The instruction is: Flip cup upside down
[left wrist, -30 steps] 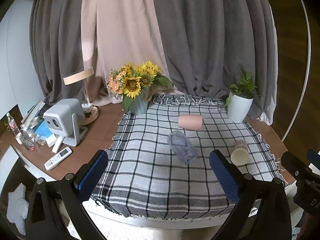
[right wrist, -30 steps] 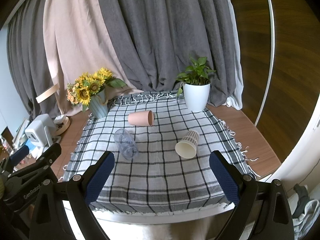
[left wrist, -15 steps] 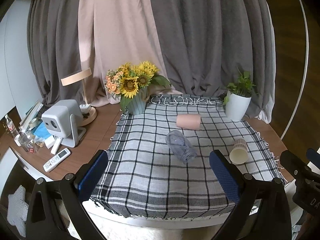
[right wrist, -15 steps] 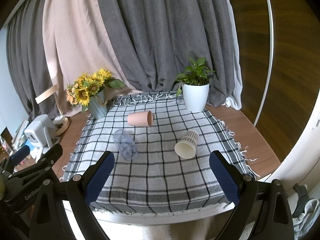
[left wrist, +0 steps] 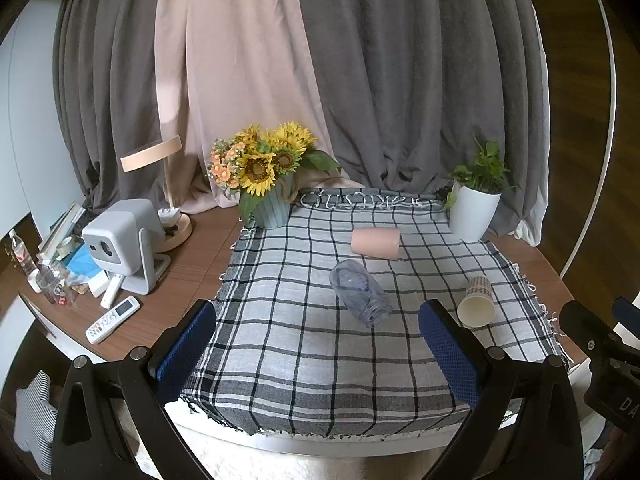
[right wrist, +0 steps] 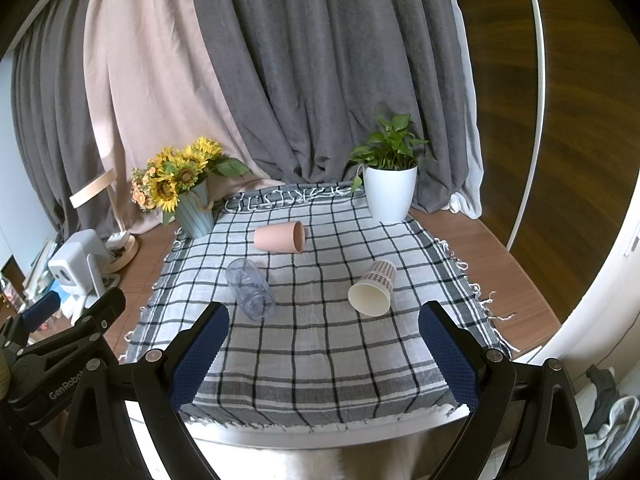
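Note:
Three cups lie on their sides on a checked cloth point(left wrist: 304, 344) point(right wrist: 320, 352). A pink cup point(left wrist: 375, 243) point(right wrist: 279, 237) lies at the back. A clear plastic cup point(left wrist: 360, 293) point(right wrist: 250, 288) lies in the middle. A paper cup point(left wrist: 477, 302) point(right wrist: 373, 293) with a checked pattern lies to the right, mouth toward me. My left gripper point(left wrist: 318, 354) is open and empty above the cloth's near edge. My right gripper point(right wrist: 322, 356) is open and empty too, also near the front edge.
A sunflower vase point(left wrist: 269, 184) point(right wrist: 188, 196) stands at the cloth's back left, a white potted plant point(left wrist: 476, 200) point(right wrist: 390, 186) at back right. A projector point(left wrist: 120, 240), lamp point(left wrist: 154, 154), remote point(left wrist: 113, 319) and small clutter sit on the wooden table to the left. Curtains hang behind.
Both grippers have pulled back and risen slightly, so the table looks a little farther. The cups have not moved and both grippers stay open.

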Tool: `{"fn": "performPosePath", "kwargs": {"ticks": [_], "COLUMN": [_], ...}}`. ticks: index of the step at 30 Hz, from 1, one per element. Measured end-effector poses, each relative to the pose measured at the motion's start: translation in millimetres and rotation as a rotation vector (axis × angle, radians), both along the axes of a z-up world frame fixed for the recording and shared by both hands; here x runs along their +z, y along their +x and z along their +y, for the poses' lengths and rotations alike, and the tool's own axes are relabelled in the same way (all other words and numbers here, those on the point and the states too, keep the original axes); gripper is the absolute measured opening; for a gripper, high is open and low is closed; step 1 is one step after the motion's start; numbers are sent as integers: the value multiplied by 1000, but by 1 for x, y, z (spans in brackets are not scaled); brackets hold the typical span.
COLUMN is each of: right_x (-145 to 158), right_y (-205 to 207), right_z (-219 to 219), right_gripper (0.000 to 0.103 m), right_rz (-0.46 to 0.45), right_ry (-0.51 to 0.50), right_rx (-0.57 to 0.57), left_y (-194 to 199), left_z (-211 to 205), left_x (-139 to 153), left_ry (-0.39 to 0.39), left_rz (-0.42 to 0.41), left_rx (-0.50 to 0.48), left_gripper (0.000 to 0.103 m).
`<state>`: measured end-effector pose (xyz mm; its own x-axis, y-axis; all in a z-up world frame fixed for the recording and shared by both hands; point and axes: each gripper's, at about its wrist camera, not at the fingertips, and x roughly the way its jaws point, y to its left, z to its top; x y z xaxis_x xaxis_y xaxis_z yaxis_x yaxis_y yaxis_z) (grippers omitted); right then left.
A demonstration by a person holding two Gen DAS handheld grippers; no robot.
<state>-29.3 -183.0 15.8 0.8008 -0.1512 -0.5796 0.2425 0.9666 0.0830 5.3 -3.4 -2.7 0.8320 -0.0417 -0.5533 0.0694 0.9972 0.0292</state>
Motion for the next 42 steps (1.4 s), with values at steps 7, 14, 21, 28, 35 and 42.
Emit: {"fn": "performPosePath", "kwargs": {"ticks": [7, 14, 21, 28, 35, 42], "right_x": [0, 0, 1, -5, -26, -52], "right_y": [0, 0, 2, 7, 37, 103], "right_z": [0, 1, 3, 6, 19, 25], "right_gripper": [96, 96, 96, 96, 96, 96], "right_rz": [-2, 0, 4, 14, 86, 197], "right_ry": [-1, 0, 3, 3, 29, 49], "right_rx": [-1, -2, 2, 8, 61, 194], "left_y": [0, 0, -1, 4, 30, 75], "left_z": [0, -2, -2, 8, 24, 36], "left_x": [0, -1, -2, -10, -30, -66], "left_ry": [1, -1, 1, 0, 34, 17], "left_rz": [1, 5, 6, 41, 130, 276], "left_rx": [1, -1, 0, 3, 61, 182], "left_gripper": [103, 103, 103, 103, 103, 103]}}
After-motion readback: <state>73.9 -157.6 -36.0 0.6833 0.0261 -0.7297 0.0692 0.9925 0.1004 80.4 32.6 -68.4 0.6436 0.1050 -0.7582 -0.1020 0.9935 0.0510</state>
